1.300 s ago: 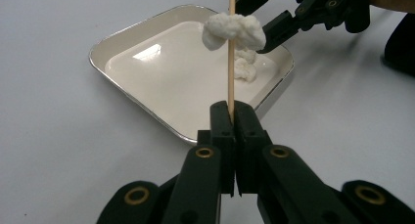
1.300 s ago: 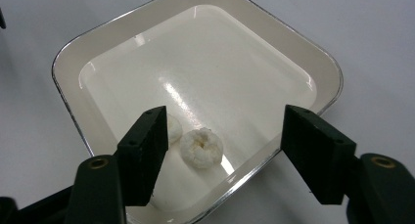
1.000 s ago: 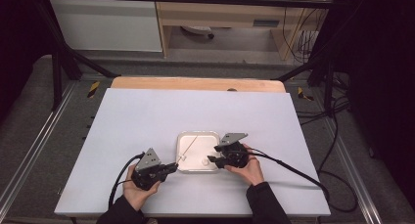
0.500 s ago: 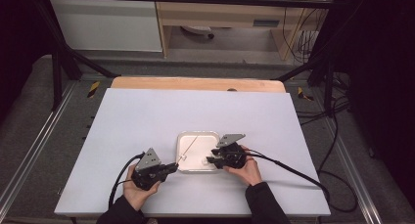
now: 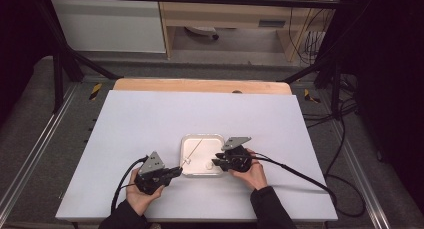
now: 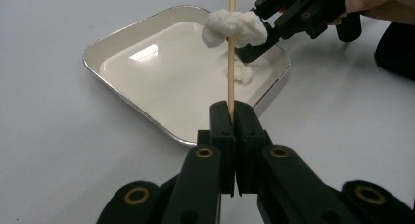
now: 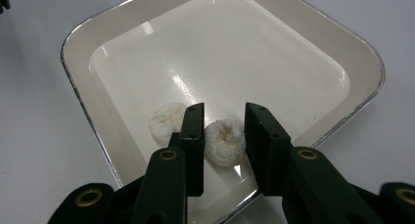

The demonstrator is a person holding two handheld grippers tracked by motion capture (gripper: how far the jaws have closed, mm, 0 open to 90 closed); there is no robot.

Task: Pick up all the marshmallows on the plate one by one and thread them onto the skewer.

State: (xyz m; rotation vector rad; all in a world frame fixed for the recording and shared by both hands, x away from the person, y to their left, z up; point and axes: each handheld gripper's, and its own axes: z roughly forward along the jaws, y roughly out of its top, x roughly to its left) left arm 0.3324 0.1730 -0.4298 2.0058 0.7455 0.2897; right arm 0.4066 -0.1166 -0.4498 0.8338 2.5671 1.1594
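My left tool (image 6: 231,111) is clamped tight on the lower end of a thin wooden skewer (image 6: 231,62), which rises straight up from between its jaws. One white marshmallow (image 6: 234,27) is already threaded on that skewer, well above my jaws. Beyond the skewer lies the white tray (image 6: 147,43) on the tabletop (image 6: 54,136), its near corner just ahead of the left tool.

My right tool (image 7: 222,123) reaches over the near edge of the tray from the other side. Its jaws have just been closing and now stand a little apart, with a second marshmallow (image 7: 224,141) lying on the tray floor directly between them. There is a sliver of gap on the one side, so I cannot tell whether the pads press on it yet. A third marshmallow (image 7: 166,121) rests just beyond the left jaw of this tool, close beside the second.

From above, the left tool (image 5: 172,173) sits at the tray's (image 5: 216,139) left edge and the right tool (image 5: 216,162) at its right edge, both hands low on the tabletop.
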